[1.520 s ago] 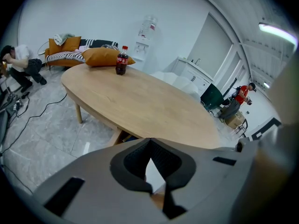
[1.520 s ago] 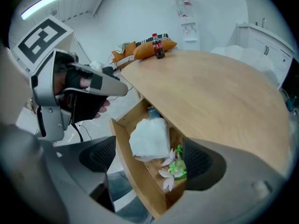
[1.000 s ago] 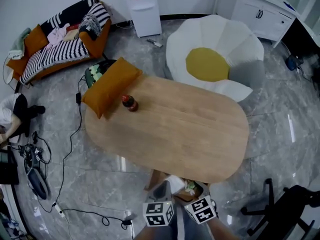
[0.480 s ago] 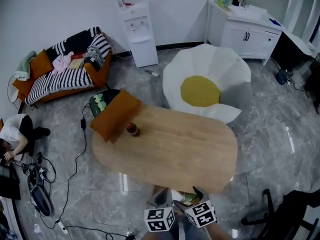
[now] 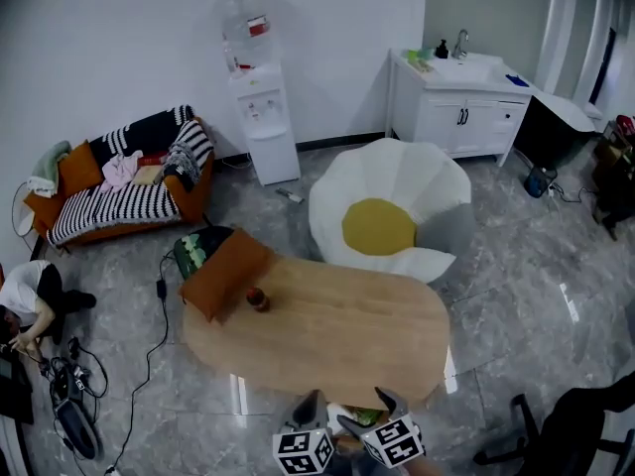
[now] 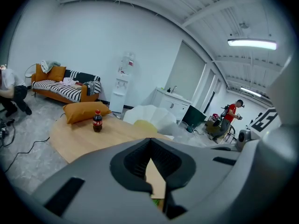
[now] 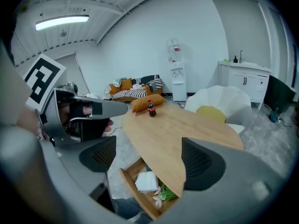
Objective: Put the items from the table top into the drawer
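A small cola bottle (image 5: 257, 298) with a red cap stands upright on the oval wooden table (image 5: 337, 330), near the table's far left end, at about 10 o'clock from the person. Just beside it, at its 10 o'clock, an orange cushion (image 5: 223, 272) lies on the same end and hangs over the table's edge. The rest of the tabletop is bare wood.

At the table's near edge, at 6 o'clock, a wooden drawer (image 7: 128, 183) stands pulled open. In it lie a white packet (image 7: 146, 181) and a sprig of pale flowers with green leaves (image 7: 163, 195).

Both grippers hover over the drawer end of the table, side by side. The left gripper (image 6: 150, 141) has its jaws pressed together at the tips, with nothing in them. The right gripper (image 7: 149, 157) has its jaws spread wide and empty.

Beyond the table, at 12 o'clock, sits a daisy-shaped beanbag (image 5: 392, 221). A water dispenser (image 5: 260, 107) stands against the wall at 11 o'clock, a striped sofa (image 5: 119, 191) at 10 o'clock, and a white sink cabinet (image 5: 461, 97) at 1 o'clock. A person (image 5: 25, 300) crouches on the floor at 9 o'clock.
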Motion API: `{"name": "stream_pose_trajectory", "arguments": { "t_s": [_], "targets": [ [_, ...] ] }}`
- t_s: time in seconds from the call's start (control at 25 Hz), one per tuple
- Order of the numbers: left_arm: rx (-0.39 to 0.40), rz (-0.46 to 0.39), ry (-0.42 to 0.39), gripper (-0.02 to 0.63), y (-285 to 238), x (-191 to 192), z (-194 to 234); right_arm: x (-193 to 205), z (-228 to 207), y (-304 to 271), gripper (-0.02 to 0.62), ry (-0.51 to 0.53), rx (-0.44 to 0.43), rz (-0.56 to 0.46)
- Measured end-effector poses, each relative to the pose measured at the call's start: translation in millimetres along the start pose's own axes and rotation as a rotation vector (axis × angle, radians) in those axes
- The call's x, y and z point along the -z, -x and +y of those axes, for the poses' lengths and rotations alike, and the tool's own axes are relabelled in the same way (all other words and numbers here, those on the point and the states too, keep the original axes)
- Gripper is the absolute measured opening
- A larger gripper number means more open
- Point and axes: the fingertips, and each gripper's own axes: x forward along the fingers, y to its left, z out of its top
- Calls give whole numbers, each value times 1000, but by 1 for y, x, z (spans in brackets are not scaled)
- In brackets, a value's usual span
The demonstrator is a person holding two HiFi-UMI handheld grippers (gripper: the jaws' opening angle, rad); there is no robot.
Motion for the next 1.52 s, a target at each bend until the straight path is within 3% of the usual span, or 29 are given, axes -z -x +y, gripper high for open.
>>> {"name": "stream_pose_trajectory", "arguments": {
  "t_s": [0.76, 0.92, 1.12, 1.52],
  "targets": [
    [77, -62, -48, 9, 33, -33, -53, -55, 6, 59, 414, 9, 55, -173],
    [75, -70, -58, 9, 38, -29, -56, -63, 2, 70, 319, 11, 98, -223],
    [89, -93, -62, 9, 47, -37, -63, -69, 2, 81, 310, 25, 116, -249],
    [143, -145, -116, 9, 62, -55, -90, -84, 9, 108, 171, 52, 157, -331]
  ]
}}
